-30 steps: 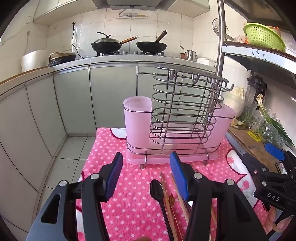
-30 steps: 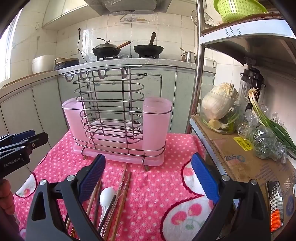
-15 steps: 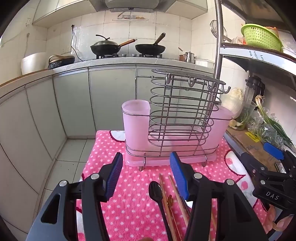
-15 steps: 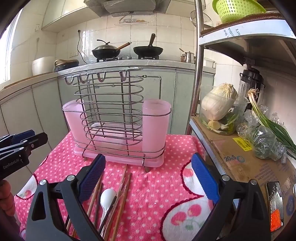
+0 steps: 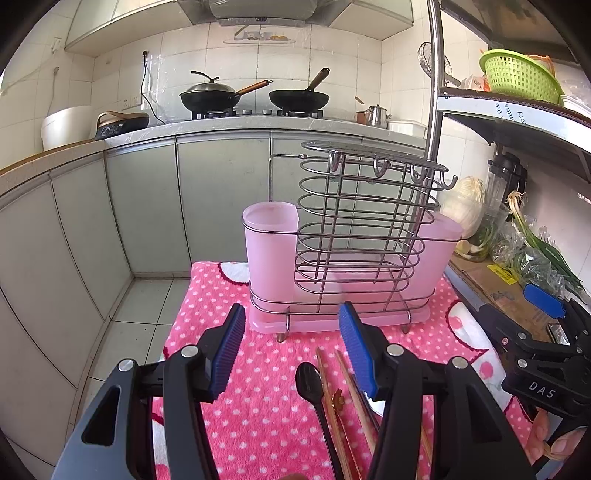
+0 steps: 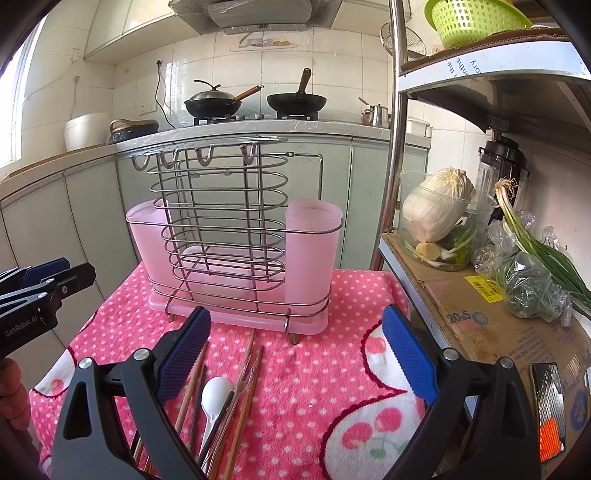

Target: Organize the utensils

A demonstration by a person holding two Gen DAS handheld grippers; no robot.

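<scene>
Blue-padded fingers stand apart on both hand-held tools, neither grasping anything: the left gripper (image 5: 291, 349) hangs released above the pink polka-dot towel (image 5: 258, 406), and the right gripper (image 6: 295, 350) is spread wider still over the same cloth. Between and below them lies the loose cutlery: one black spoon (image 5: 312, 384), one white spoon (image 6: 214, 393), one slim fork (image 6: 246, 363) and several wooden chopsticks (image 5: 334, 391), bundled too closely for a sure count. They rest lengthwise on the towel, just in front of the single wire utensil rack (image 6: 225, 229), which stands upright on a pink drip tray (image 6: 240, 317) with two pink plastic cups, one at each end, the nearer in the left view (image 5: 271, 251) and the nearer in the right view (image 6: 312, 254); neither cup shows anything sticking out of it. Four hooks (image 6: 203, 157) line the rack's top rail. A thumb and fingertips (image 5: 550, 441) of the person show under the right tool. Beyond, two black woks (image 5: 255, 96) sit on the stove, with one kettle (image 5: 376, 115) and one white rice cooker (image 5: 66, 125) on the counter. To the right, a steel shelf (image 6: 480, 70) carries one green basket (image 6: 469, 18) above, and one clear tub holding a cabbage (image 6: 439, 208) and spring onions (image 6: 535, 243) on cardboard below.
</scene>
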